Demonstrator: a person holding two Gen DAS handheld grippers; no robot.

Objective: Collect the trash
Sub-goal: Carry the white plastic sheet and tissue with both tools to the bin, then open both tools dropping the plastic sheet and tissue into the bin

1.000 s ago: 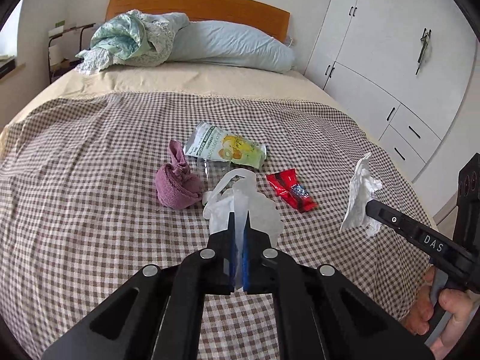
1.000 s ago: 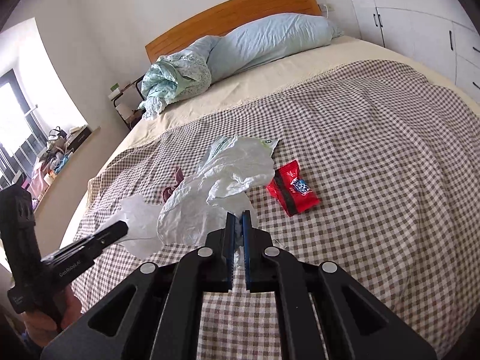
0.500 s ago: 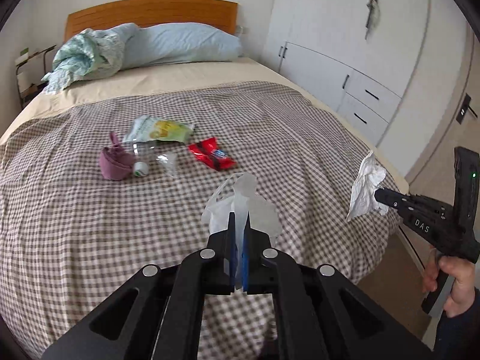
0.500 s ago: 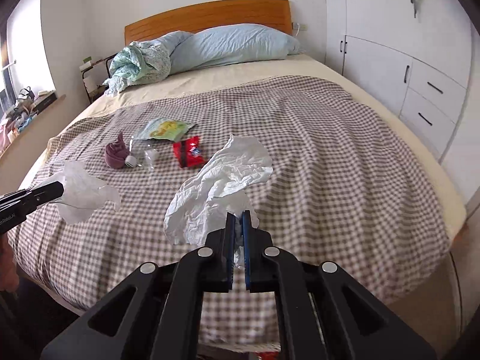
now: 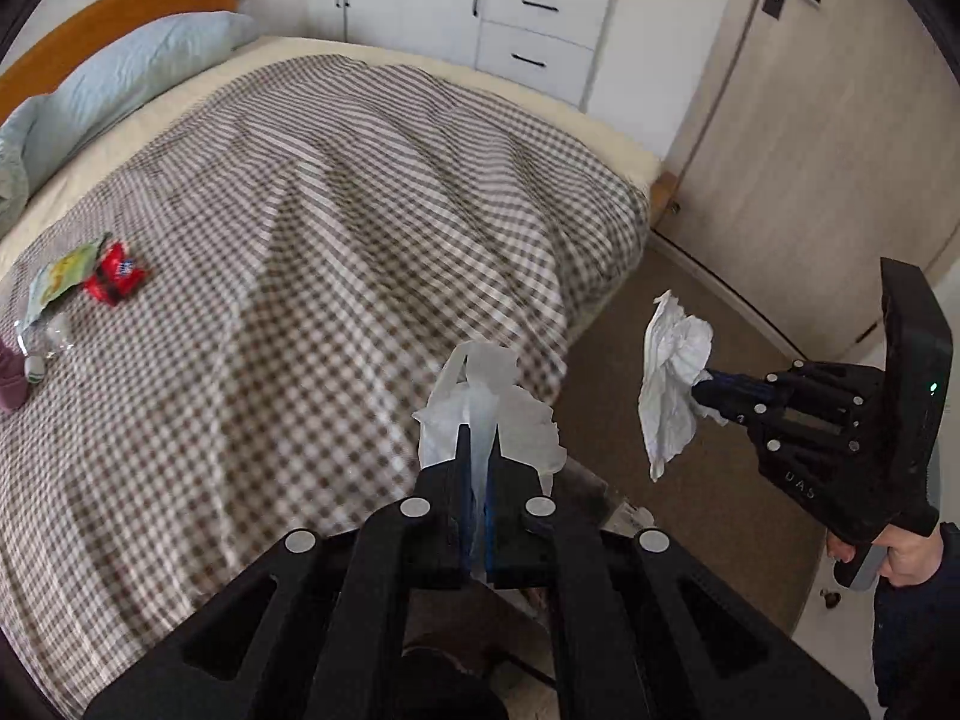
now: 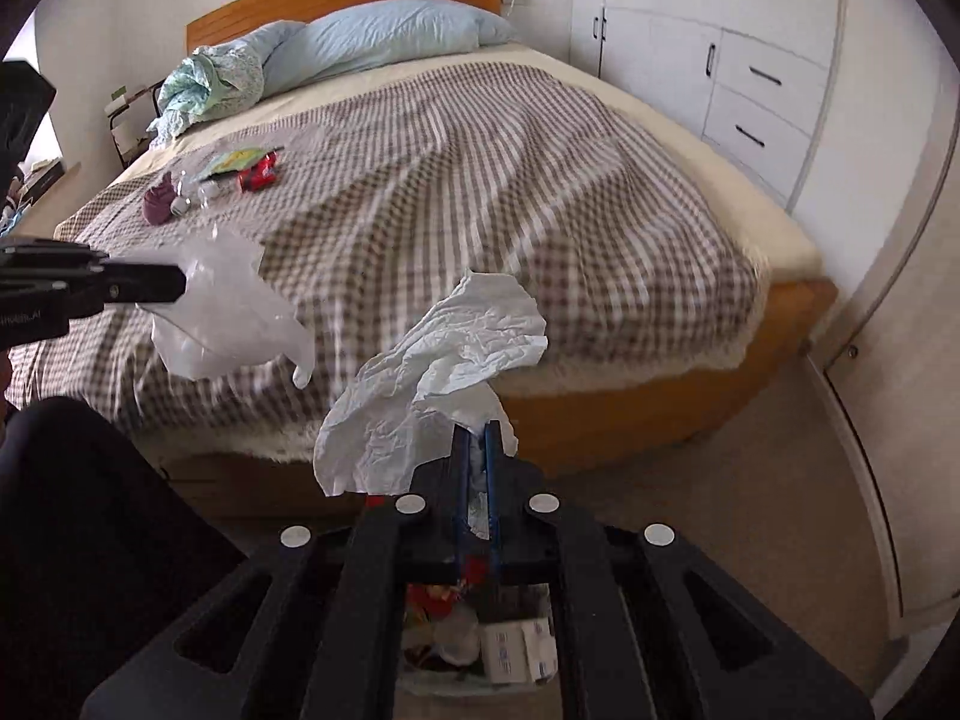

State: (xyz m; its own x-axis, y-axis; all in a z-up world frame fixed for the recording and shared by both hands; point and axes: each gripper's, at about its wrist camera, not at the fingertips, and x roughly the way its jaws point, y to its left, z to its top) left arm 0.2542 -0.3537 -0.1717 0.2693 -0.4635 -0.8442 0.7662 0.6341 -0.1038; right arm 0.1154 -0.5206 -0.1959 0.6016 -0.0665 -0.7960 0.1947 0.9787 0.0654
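The left gripper (image 5: pixel 477 468) has its jaws pinched on a thin translucent plastic bag (image 5: pixel 489 414); the right gripper (image 6: pixel 477 456) has its jaws clamped on a crumpled white paper tissue (image 6: pixel 438 384). Both are featherlight, limp and likely to slip, so a deep bite on a bunched fold suits them best. Just below the right jaws sits a bin of rubbish (image 6: pixel 480 642). A second ago both grippers hung over the checked bedspread (image 5: pixel 300 240); now they are past the bed's foot, with the red wrapper (image 5: pixel 114 279) far behind.
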